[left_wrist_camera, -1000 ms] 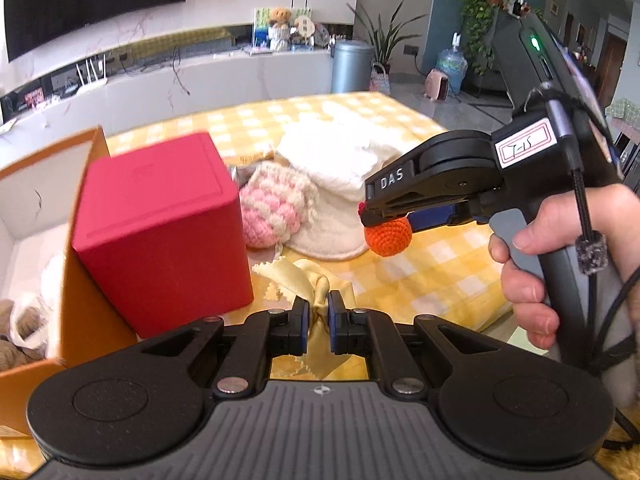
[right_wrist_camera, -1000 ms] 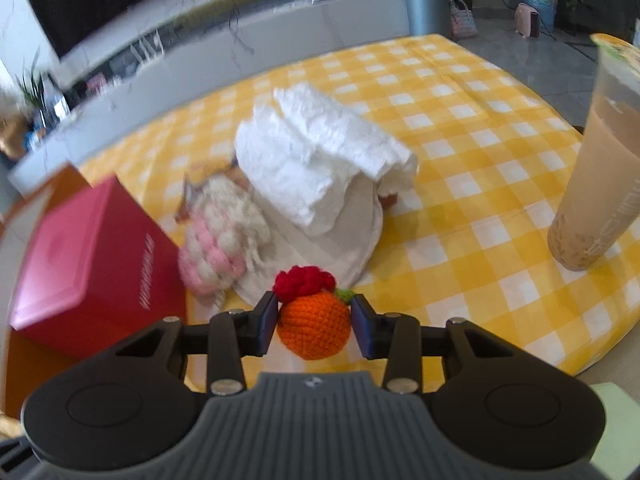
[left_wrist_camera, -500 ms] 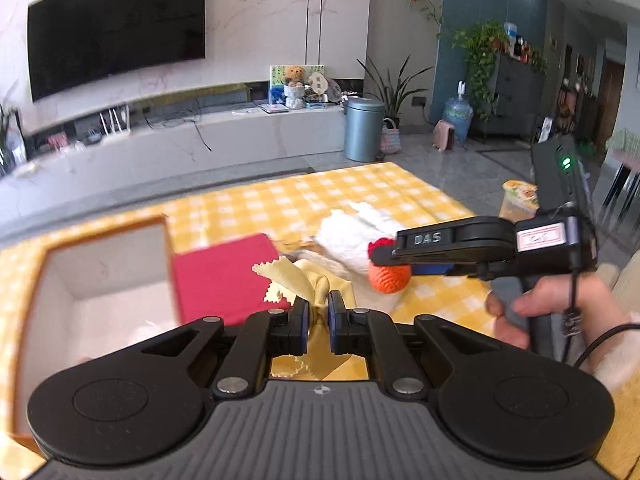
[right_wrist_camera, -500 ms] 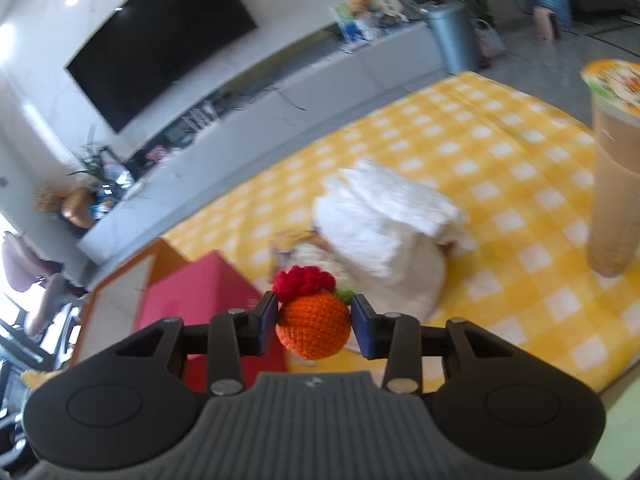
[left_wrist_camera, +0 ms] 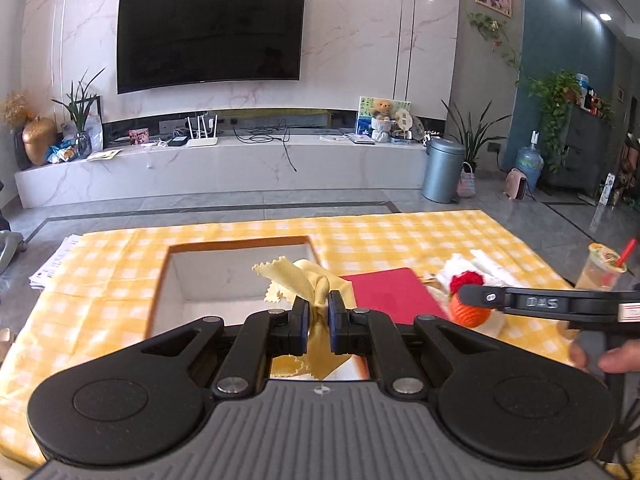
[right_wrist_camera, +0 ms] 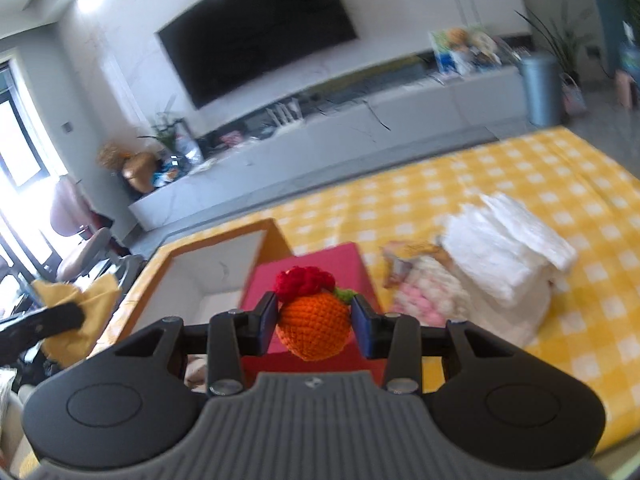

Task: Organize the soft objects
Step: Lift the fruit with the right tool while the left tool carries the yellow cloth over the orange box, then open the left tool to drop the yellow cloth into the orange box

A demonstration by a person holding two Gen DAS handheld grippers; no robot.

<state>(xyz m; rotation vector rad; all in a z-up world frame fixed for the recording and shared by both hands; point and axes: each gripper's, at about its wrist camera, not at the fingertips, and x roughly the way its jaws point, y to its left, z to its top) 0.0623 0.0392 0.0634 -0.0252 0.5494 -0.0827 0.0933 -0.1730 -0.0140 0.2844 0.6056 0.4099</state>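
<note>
Left gripper (left_wrist_camera: 318,322) pinches a yellow cloth (left_wrist_camera: 304,280), jaws nearly closed on it. Right gripper (right_wrist_camera: 314,322) clamps an orange crochet fruit (right_wrist_camera: 312,330) between its pads. Beyond both tips: open orange box (left_wrist_camera: 240,245), red box (right_wrist_camera: 304,266) just beside it. Farther right, white folded towels (right_wrist_camera: 508,248) and a pink knit piece (right_wrist_camera: 424,300) on the checked tablecloth (left_wrist_camera: 400,232).

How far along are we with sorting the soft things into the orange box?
Done: cannot tell; most of the orange box interior is hidden. In hand: left gripper shut on the yellow cloth; right gripper shut on the crocheted orange. Left: the pink-and-white knit piece and white towels on the tablecloth.
</note>
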